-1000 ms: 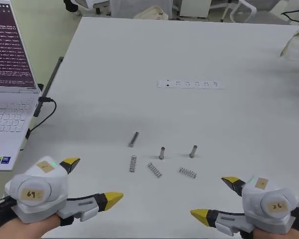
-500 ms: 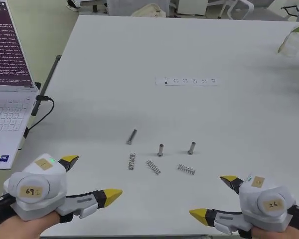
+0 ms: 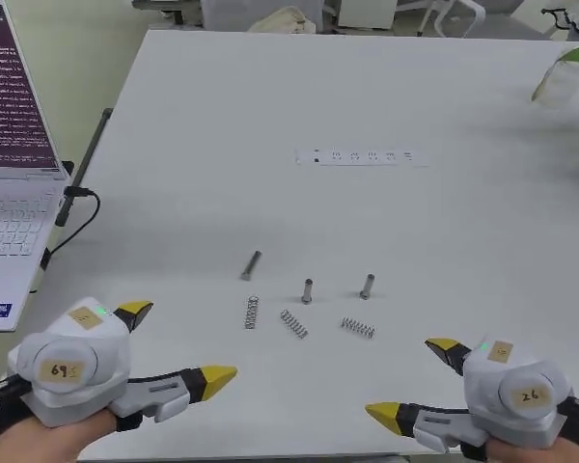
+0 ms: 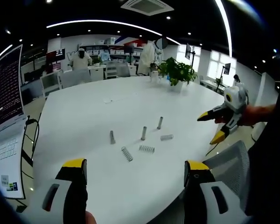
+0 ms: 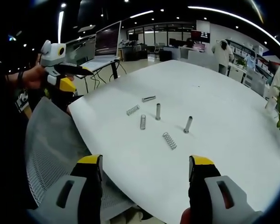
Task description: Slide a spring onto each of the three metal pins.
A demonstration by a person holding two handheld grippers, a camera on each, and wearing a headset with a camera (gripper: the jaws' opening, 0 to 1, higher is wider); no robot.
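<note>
Desk (image 3: 367,96) is drifting slightly within the head view against a second ago (head motion, I am judging); nothing on it is shifting. Left gripper (image 3: 183,341) and right gripper (image 3: 408,379) are still hovering at the near edge, jaws wide, carrying nothing. Mid-desk, lying pin (image 3: 251,265), middle pin (image 3: 307,290) and right pin (image 3: 367,285) are staying bare, with left spring (image 3: 251,312), middle spring (image 3: 293,324) and right spring (image 3: 358,328) resting loose just beside them: no step is getting under way yet.

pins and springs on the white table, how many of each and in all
metal pins: 3 (2 upright, 1 lying on its side)
springs: 3 (all lying loose, none on a pin)
total: 6
</note>
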